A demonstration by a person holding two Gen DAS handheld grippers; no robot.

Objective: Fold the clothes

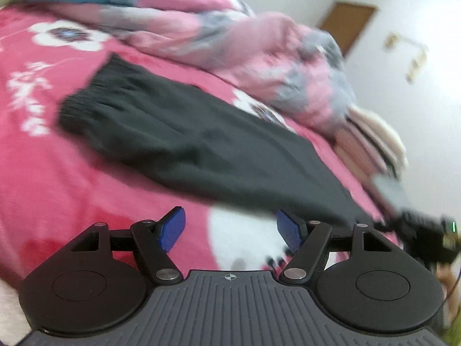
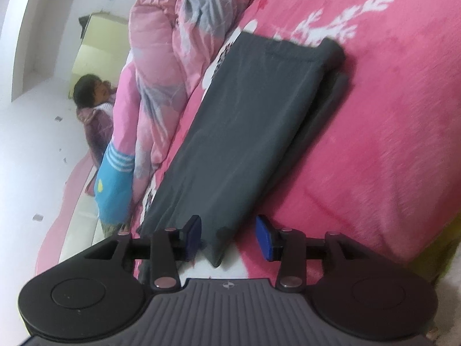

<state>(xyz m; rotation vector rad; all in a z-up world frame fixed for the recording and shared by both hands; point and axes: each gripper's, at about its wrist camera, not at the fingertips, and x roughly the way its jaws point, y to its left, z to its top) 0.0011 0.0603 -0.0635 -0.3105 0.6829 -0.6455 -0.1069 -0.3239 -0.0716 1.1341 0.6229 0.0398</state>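
the dark trousers lie lengthwise on the pink bed, running from the bottom centre to the upper right, their near end between the released right gripper, while the equally released left gripper hovers beside their edge.

The trousers lie flat on the bed, stretching away ahead of my right claw. The heaped quilt runs along their left side.
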